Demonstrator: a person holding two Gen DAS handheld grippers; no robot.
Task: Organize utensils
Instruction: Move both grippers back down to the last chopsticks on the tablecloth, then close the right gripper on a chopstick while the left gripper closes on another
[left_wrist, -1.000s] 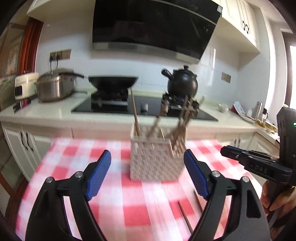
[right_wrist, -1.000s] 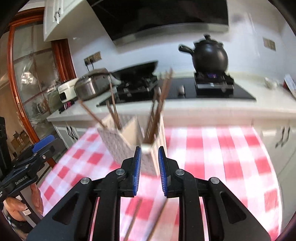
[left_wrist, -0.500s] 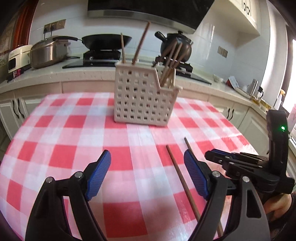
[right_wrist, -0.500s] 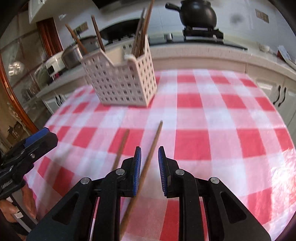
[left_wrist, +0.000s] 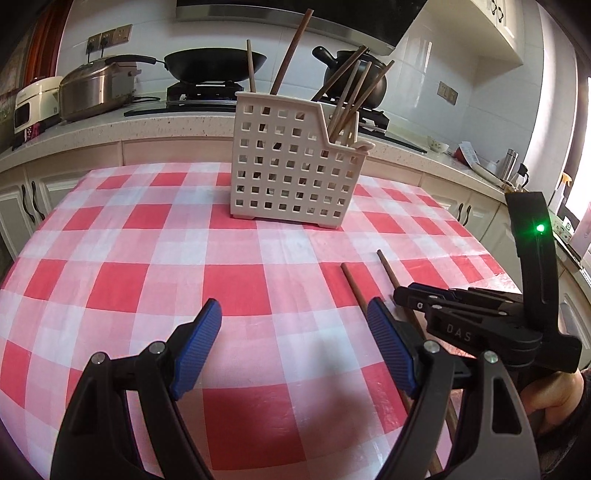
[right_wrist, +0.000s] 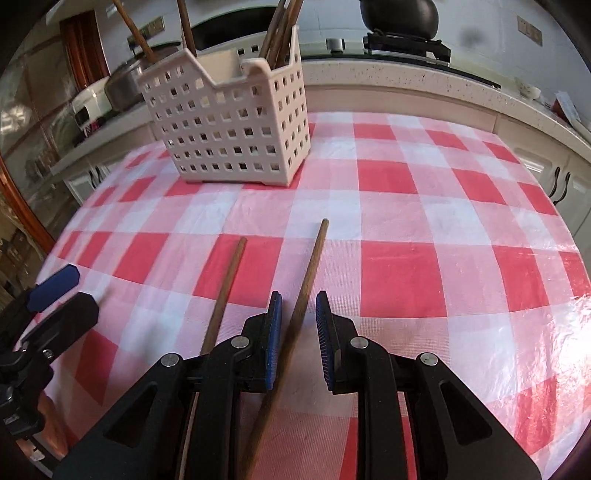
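With the right gripper (right_wrist: 297, 325) straddling the nearer chopstick (right_wrist: 303, 288) on the checked surface (right_wrist: 406, 229), fingers narrowly apart and not yet pinching, it should lower squarely before closing; the left gripper (left_wrist: 295, 328) stands wide open, empty.

Checked table (left_wrist: 147, 258) with basket (left_wrist: 291, 173), two chopsticks (right_wrist: 310, 266).

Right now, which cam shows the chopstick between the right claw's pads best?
Right wrist view: the chopstick runs straight between the right claw pads, a gap visible on both sides. In the left wrist view the same chopstick shows only its far end; the right claw covers the rest.
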